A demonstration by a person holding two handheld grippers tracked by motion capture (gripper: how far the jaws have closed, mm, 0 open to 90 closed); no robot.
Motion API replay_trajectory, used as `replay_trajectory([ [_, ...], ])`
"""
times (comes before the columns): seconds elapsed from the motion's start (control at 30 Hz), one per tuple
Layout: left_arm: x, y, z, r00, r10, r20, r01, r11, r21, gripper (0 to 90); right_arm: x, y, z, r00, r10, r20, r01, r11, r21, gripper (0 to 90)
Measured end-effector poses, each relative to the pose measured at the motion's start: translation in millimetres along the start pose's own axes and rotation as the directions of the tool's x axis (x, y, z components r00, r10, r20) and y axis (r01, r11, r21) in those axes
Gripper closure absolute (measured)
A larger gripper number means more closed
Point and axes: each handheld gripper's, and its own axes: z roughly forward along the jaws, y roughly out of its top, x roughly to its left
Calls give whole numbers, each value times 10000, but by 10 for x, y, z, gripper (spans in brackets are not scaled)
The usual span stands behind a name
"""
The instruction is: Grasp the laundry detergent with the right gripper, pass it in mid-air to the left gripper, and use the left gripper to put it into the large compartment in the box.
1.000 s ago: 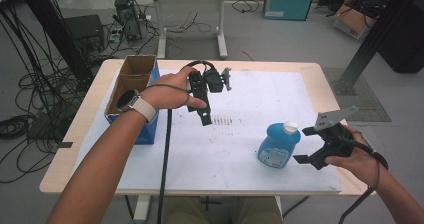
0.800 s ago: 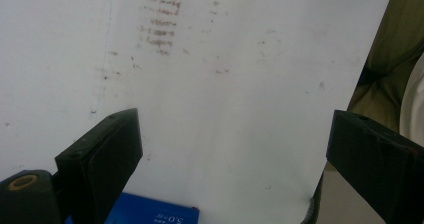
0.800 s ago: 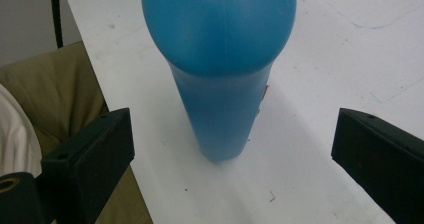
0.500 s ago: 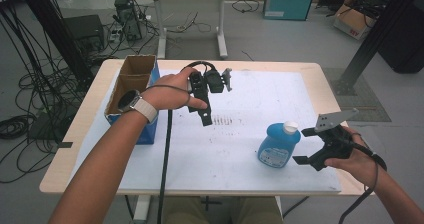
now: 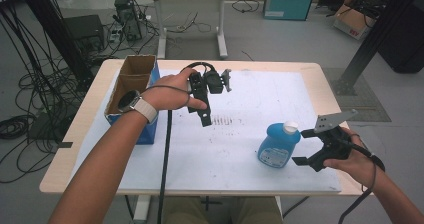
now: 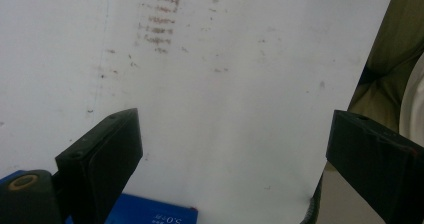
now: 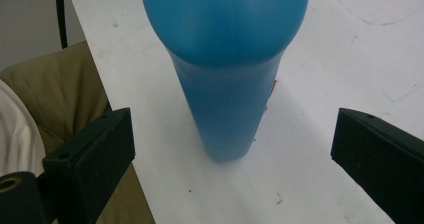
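left gripper (image 5: 205,96): black, black cable | right gripper (image 5: 320,146): black, grey plate | left wrist: pale-strapped watch (image 5: 131,101)

**Slight drift at the right**

Right claw (image 5: 304,147) eased a touch lower and nearer the table's (image 5: 310,79) front edge since a second ago, jaws wide beside the blue bottle (image 5: 276,145), not touching it.

The blue bottle (image 7: 225,69) is cut off at the top edge in the right gripper view; its label print (image 5: 272,155) is too small to be read.
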Motion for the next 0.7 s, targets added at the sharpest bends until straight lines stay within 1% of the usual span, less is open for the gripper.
replay_trajectory([
  [0.03, 3, 3, 2, 10000, 3, 61, -3, 10000, 8, 82, 0, -3, 0, 10000, 7, 17, -7, 10000, -15, 37],
  [0.07, -2, 3, 7, 9999, -90, 60, 90, 9999, -50, 82, -7, -6, -1, 10000, -37, -7, 37, 10000, -16, 38],
  [0.13, 1, 5, 10, 10000, -70, 41, 70, 10000, -31, 82, -6, -7, -4, 10000, 39, 2, -39, 10000, -31, 39],
  [0.23, -1, 7, 13, 10000, -63, 10, 63, 10000, -40, 82, -8, -5, -7, 10000, -45, -5, 45, 10000, -42, 40],
  [0.4, 3, 12, 15, 10000, -49, 60, 49, 10000, -10, 82, -7, -10, -6, 10000, 39, -12, -39, 10000, -8, 40],
  [0.5, -2, 11, 14, 10000, -77, 60, 77, 9999, -67, 82, -6, -10, -5, 10000, 46, -2, -46, 10000, 4, 40],
  [0.7, 0, -3, 10, 9999, -88, 78, 89, 10000, -31, 82, -5, -2, -13, 10000, -6, 26, 6, 10000, 13, 43],
])
